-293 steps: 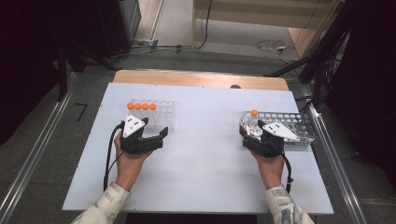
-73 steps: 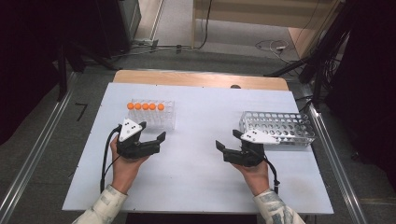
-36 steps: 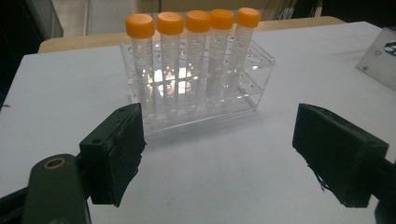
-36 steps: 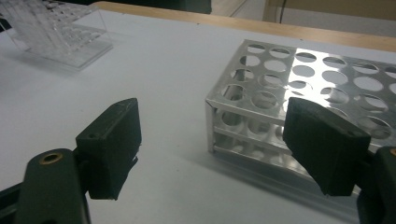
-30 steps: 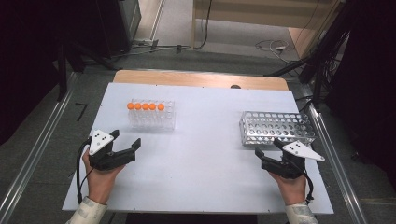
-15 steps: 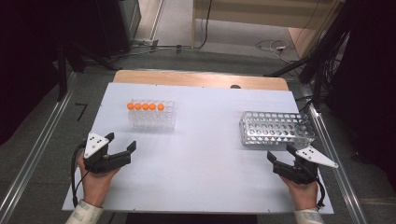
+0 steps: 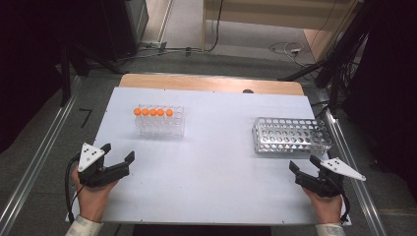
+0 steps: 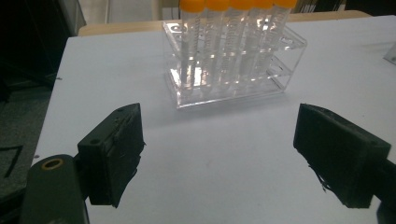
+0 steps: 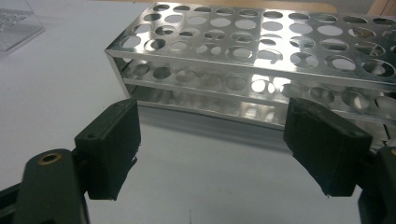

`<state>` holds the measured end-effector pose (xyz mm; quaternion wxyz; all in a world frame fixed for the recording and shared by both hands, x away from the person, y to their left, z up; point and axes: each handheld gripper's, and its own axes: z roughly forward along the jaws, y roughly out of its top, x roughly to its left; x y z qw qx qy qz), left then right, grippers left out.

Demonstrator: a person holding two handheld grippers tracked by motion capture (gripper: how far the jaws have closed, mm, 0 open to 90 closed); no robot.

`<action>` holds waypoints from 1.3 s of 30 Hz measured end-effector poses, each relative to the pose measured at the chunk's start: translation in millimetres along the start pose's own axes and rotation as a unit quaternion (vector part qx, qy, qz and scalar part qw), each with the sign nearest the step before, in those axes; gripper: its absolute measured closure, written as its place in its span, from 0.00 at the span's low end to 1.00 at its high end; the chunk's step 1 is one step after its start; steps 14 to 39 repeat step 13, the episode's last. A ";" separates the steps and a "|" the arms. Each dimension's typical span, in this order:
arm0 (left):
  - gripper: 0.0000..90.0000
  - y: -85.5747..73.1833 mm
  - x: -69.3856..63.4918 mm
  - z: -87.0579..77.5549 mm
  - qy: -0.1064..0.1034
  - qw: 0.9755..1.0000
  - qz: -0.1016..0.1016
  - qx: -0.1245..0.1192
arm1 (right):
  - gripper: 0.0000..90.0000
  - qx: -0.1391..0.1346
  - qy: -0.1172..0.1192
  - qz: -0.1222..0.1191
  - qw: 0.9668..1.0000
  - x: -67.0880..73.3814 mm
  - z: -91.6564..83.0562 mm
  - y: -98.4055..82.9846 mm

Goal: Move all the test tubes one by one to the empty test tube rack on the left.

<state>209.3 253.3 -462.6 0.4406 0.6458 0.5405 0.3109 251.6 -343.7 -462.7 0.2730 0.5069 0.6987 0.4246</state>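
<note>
Both claws gape wide and empty: left gripper (image 7: 118,155) lower left, right gripper (image 7: 304,164) lower right; the clear rack (image 7: 160,121) of orange-capped tubes (image 7: 153,112) upper left could tip if clipped

The desk (image 7: 216,162) has a flat white top, with a strip of brown wood along its far edge. Two racks stand right on it, well apart from each other. On the left is a clear plastic rack (image 7: 160,120) with five orange-capped tubes (image 7: 153,112) standing upright in a row along its far side. On the right is a shiny metal rack (image 7: 291,135) full of round holes.
</note>
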 end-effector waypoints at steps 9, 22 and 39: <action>0.19 -11.8 18.8 -3.9 0.025 0.999 -0.016 0.024 | 0.19 0.003 -0.025 0.016 1.000 -13.1 -5.5 -6.5; 0.19 -19.0 24.3 -0.8 0.027 0.998 -0.031 0.041 | 0.19 0.006 -0.042 0.026 0.999 -21.4 -7.1 -10.6; 0.19 -19.0 24.3 -0.8 0.027 0.998 -0.031 0.041 | 0.19 0.006 -0.042 0.026 0.999 -21.4 -7.1 -10.6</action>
